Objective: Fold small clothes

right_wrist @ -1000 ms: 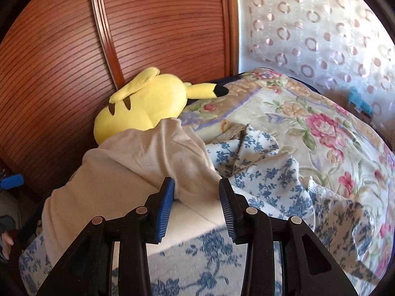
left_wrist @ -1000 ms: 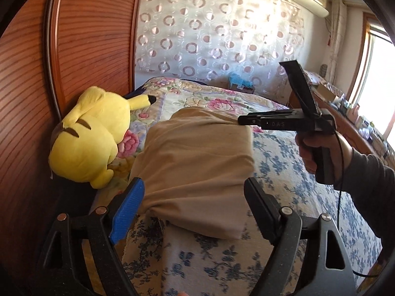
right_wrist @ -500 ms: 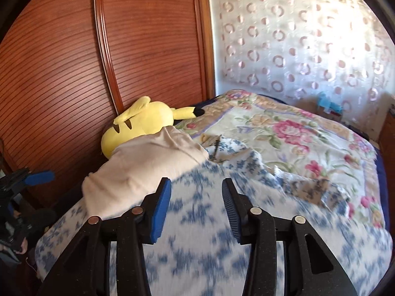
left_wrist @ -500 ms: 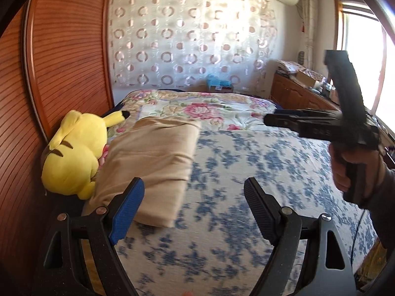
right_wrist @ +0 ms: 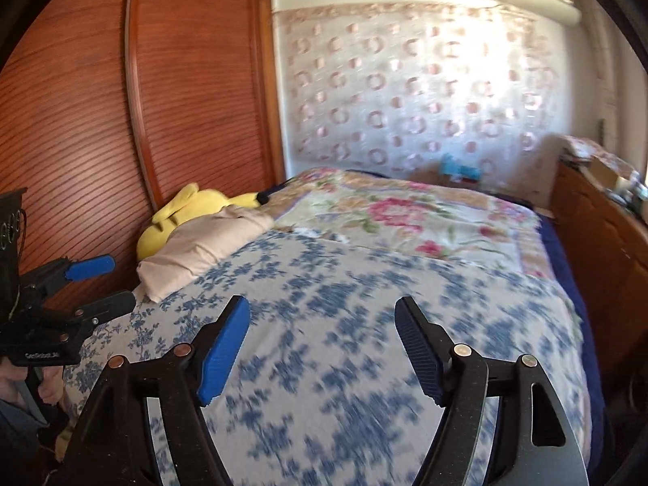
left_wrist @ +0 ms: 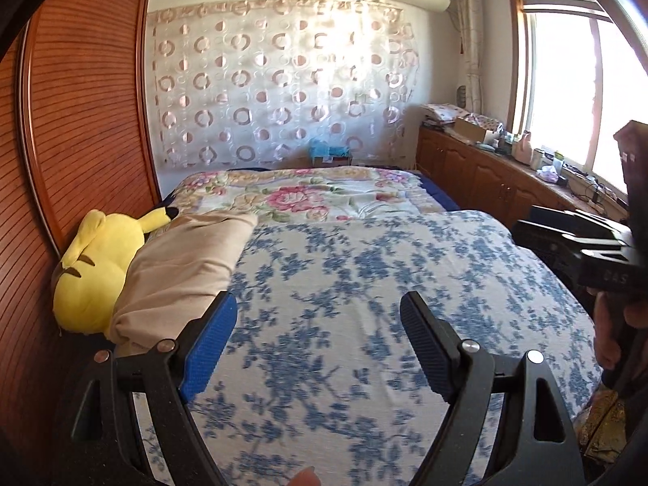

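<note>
Folded beige garment (left_wrist: 190,267) half-hides the yellow plush toy (left_wrist: 97,267); bedspread (right_wrist: 344,364) blurred.

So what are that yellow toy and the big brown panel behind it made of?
Yellow plush toy: soft, matte fabric, seemingly stuffed, judging by its rounded, squashed shape. Brown panel: looks like reddish, slightly glossy wood with fine horizontal ridges; possibly veneer.
</note>
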The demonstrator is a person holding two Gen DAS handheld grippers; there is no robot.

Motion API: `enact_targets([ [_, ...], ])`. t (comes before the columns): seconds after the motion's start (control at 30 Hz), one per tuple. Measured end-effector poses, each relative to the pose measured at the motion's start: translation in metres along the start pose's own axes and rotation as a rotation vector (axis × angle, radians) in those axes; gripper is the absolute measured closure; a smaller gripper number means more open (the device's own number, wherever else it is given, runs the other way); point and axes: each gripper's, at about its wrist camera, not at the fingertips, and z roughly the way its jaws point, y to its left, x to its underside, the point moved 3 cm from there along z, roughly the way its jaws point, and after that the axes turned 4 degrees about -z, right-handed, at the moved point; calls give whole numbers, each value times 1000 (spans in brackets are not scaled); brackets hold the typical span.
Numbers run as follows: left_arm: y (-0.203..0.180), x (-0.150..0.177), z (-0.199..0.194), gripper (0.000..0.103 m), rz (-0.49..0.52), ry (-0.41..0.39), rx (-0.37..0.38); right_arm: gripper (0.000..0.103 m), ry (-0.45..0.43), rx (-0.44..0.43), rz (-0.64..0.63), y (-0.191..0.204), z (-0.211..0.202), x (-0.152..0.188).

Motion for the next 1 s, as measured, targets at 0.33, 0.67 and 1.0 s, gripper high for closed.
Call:
enact_targets([
  [0.33,-33,-3,-34,20,8,-65,-6,27,-94,122,81,-1,-85,27],
  [0.67,-46,-8,-44,20,15,-84,-11,27,-130,164,93,12,-97,36],
  [1.0,-48,-8,-50,20,12,-93,-18,27,-134,167,92,11,-96,44],
])
